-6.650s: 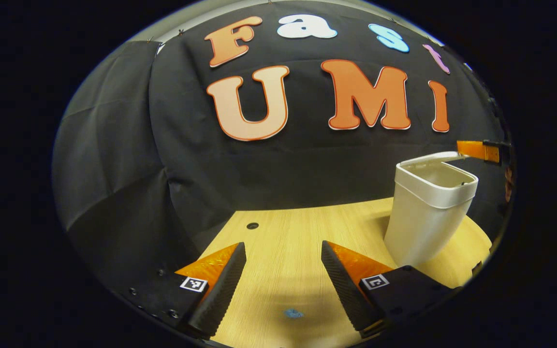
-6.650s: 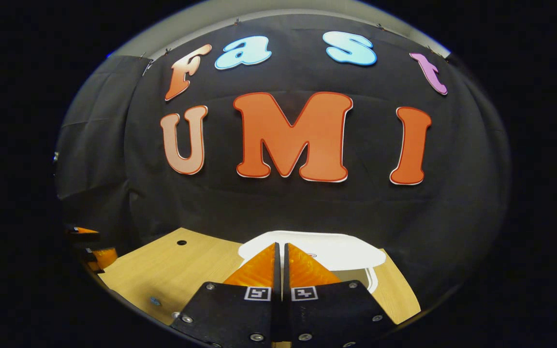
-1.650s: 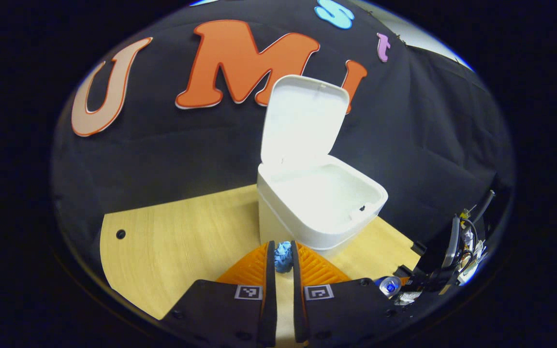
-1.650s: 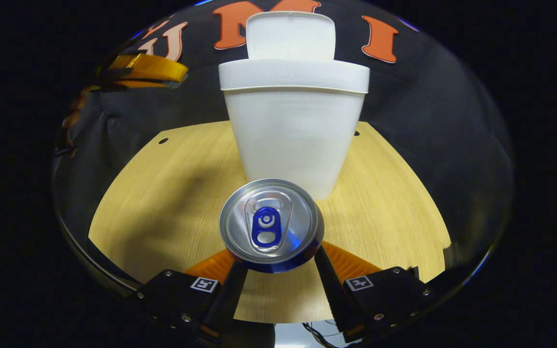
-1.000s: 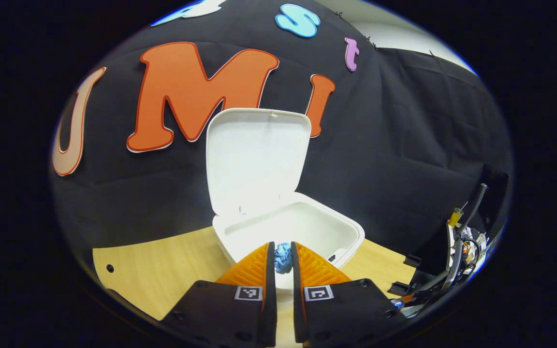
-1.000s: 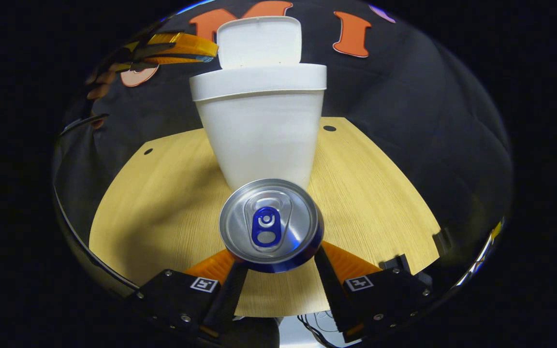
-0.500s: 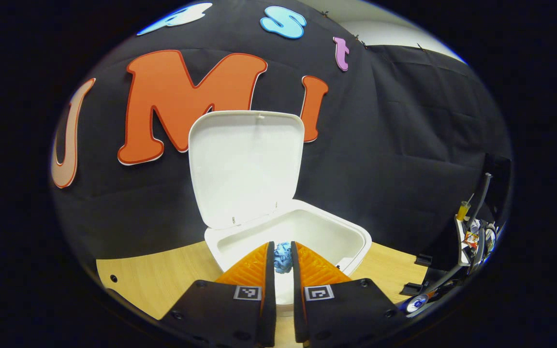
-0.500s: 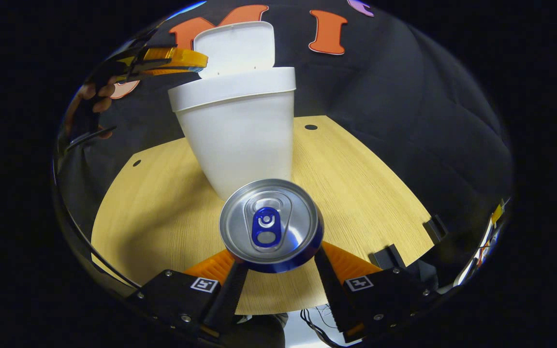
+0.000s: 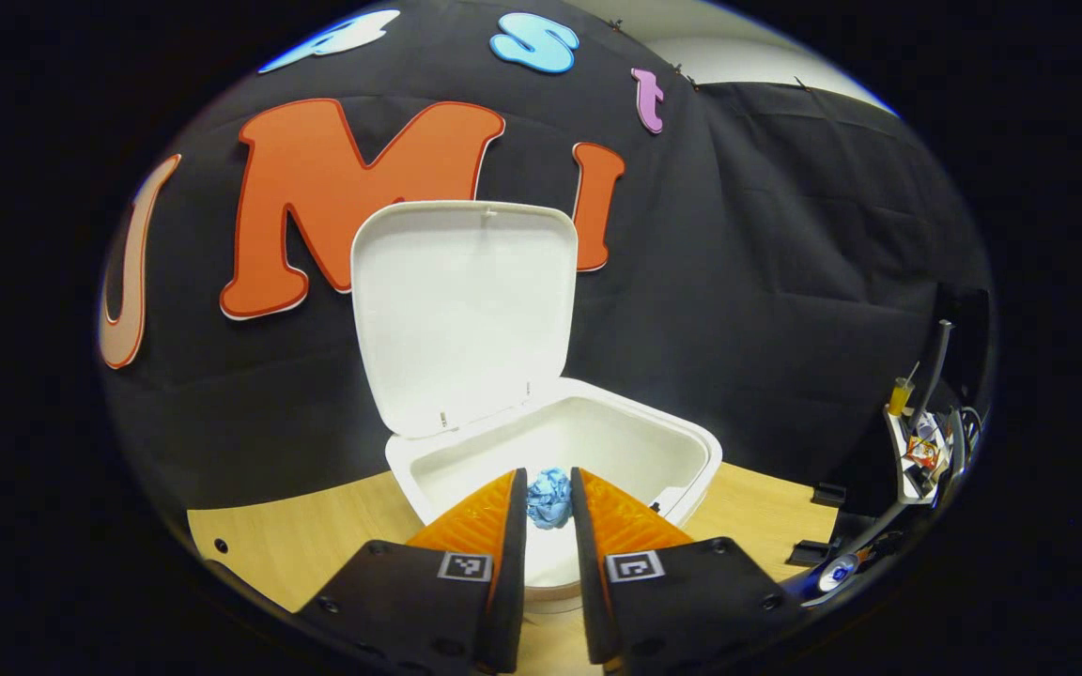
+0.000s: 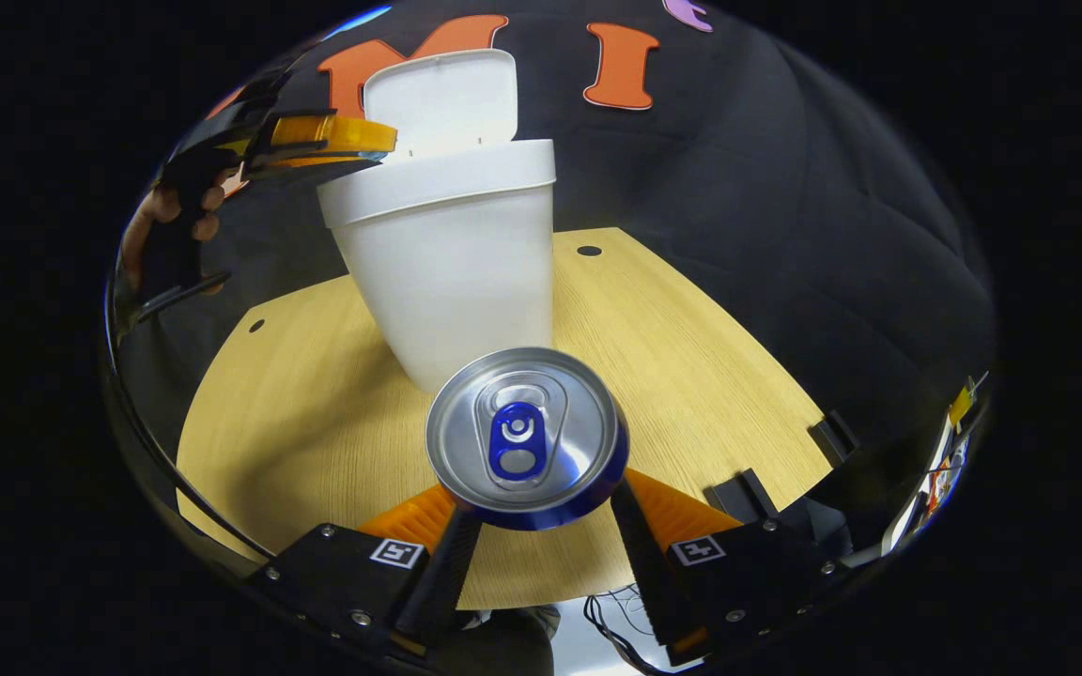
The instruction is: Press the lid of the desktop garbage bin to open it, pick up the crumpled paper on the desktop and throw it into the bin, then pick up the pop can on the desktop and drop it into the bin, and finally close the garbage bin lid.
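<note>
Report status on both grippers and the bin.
Left gripper shut on crumpled paper, over open bin. Right gripper shut on pop can. Lid up. Nothing in the way.

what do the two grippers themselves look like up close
Both look alike. The left gripper has two wedge-shaped fingers with ribbed faces, each set in a flat black block that carries a small square black-and-white marker. The right gripper has the same black blocks, a marker on each, and small round screws near the edges. No cables show on either.
</note>
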